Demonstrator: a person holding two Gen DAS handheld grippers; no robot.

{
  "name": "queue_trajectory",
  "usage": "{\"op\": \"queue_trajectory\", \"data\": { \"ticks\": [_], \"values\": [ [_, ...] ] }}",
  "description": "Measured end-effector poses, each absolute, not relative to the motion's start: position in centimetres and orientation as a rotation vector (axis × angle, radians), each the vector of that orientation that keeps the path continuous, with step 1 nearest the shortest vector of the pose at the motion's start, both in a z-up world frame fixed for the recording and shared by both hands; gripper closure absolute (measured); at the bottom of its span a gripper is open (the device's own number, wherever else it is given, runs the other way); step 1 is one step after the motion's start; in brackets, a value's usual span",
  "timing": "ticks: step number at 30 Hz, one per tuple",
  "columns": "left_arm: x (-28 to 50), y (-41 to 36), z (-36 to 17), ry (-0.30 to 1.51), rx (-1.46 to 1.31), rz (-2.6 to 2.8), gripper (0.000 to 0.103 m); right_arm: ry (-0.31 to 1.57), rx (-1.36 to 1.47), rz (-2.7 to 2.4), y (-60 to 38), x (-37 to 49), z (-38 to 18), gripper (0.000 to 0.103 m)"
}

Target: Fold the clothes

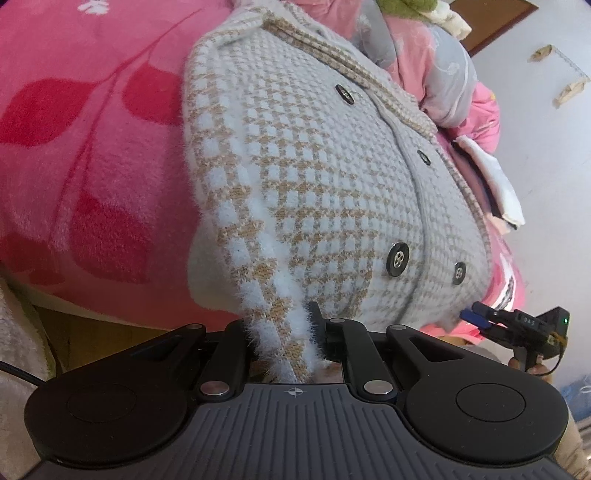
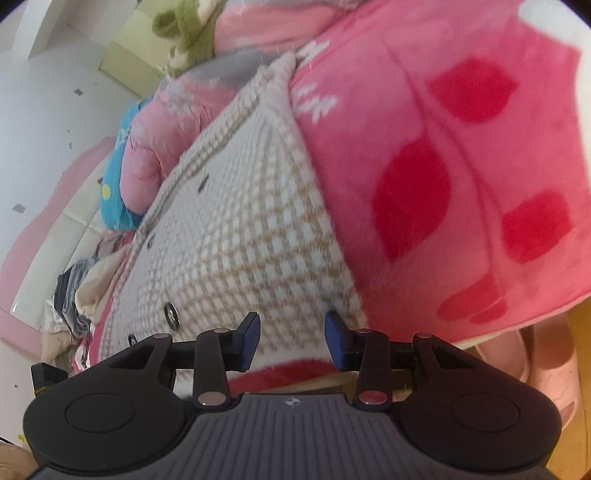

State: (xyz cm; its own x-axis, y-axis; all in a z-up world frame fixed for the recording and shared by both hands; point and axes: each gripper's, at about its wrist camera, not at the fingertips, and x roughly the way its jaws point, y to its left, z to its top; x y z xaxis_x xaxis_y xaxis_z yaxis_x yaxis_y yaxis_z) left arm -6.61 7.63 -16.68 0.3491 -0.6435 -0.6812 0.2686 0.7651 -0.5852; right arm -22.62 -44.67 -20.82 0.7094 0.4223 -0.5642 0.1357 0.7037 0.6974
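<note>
A fuzzy white-and-tan checked cardigan point(image 1: 314, 177) with dark buttons lies on a pink leaf-print blanket point(image 1: 74, 147). My left gripper point(image 1: 286, 332) is shut on the cardigan's sleeve cuff point(image 1: 284, 321), which hangs between the jaws at the near hem. The right gripper point(image 1: 480, 317) shows at the lower right of the left wrist view, beside the cardigan's other hem corner. In the right wrist view the right gripper point(image 2: 291, 338) stands open over the near hem of the cardigan point(image 2: 240, 229), its blue pads point(image 2: 251, 338) apart with nothing gripped between them.
Pink and grey quilted bedding point(image 1: 436, 70) and a white folded cloth point(image 1: 491, 173) lie beyond the cardigan. A blue plush point(image 2: 116, 177), a green plush point(image 2: 184, 33) and piled clothes point(image 2: 74, 295) sit at left by a white wall. The bed's edge and pink slippers point(image 2: 517, 354) lie below right.
</note>
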Motion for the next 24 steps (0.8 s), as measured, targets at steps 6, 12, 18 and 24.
{"op": "queue_trajectory", "data": {
  "ticks": [6, 12, 18, 24],
  "values": [
    [-6.8, 7.6, -16.8, 1.048, -0.398, -0.624, 0.094, 0.801, 0.794, 0.172, -44.0, -22.4, -21.2, 0.067],
    [-6.9, 7.7, -16.9, 1.041, -0.405, -0.633, 0.094, 0.714, 0.749, 0.078, -45.5, -24.6, -19.1, 0.065],
    [-7.0, 7.7, -17.1, 1.034, -0.414, -0.641, 0.094, 0.721, 0.784, 0.063, -45.9, -24.1, -20.1, 0.064],
    [-7.2, 7.9, -17.1, 1.018, -0.431, -0.635, 0.094, 0.791, 0.802, 0.099, -44.8, -22.7, -21.2, 0.065]
  ]
}}
